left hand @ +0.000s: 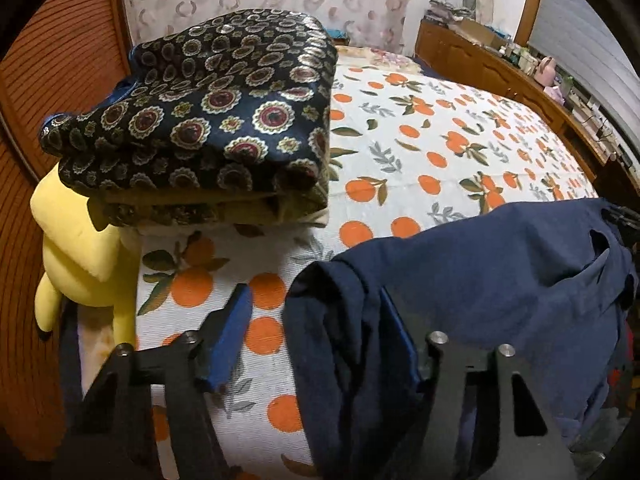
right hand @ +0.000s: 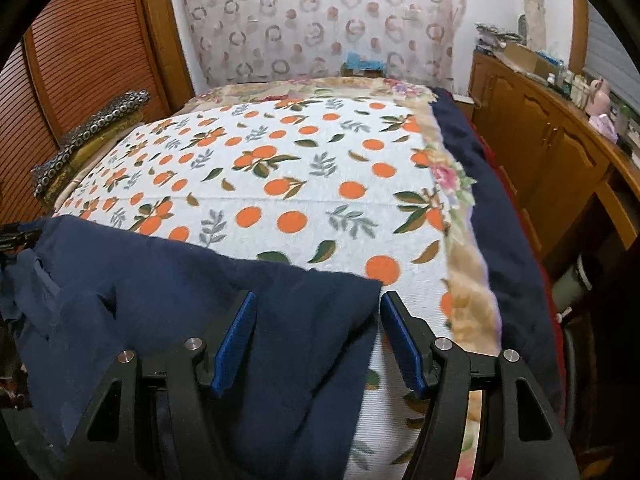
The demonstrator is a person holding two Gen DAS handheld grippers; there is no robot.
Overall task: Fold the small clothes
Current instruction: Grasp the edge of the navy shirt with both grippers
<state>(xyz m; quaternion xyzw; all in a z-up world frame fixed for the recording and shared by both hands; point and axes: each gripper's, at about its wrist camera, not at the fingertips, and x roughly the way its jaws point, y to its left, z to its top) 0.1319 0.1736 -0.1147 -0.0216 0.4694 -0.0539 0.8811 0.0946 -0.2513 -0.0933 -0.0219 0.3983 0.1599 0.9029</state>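
A navy blue garment (right hand: pixel 192 300) of plain, soft, matte cloth is seen spread over the near part of a bed cover (right hand: pixel 304 184) printed with oranges and leaves on white. In the right wrist view its upper edge runs as a slanting line from the left down to a corner near the right finger, and a few loose creases and a small flap are visible toward its left side. In the left wrist view the same garment (left hand: pixel 500 272) is bunched into vertical folds at its left edge, with a pocket-like slit and a small hole showing near the right.

The right gripper (right hand: pixel 318 344) is held with its blue-padded jaws apart; the garment's corner lies between them, and no pad is seen pressing on it. The left gripper (left hand: pixel 316 340) is likewise parted: its left pad stands clear over the bed cover, while the right pad is mostly hidden by the folded cloth, so contact there cannot be told.

A folded dark blanket (left hand: pixel 224 120) with round medallion print is stacked at the far left, beside a yellow plush toy (left hand: pixel 76 248).
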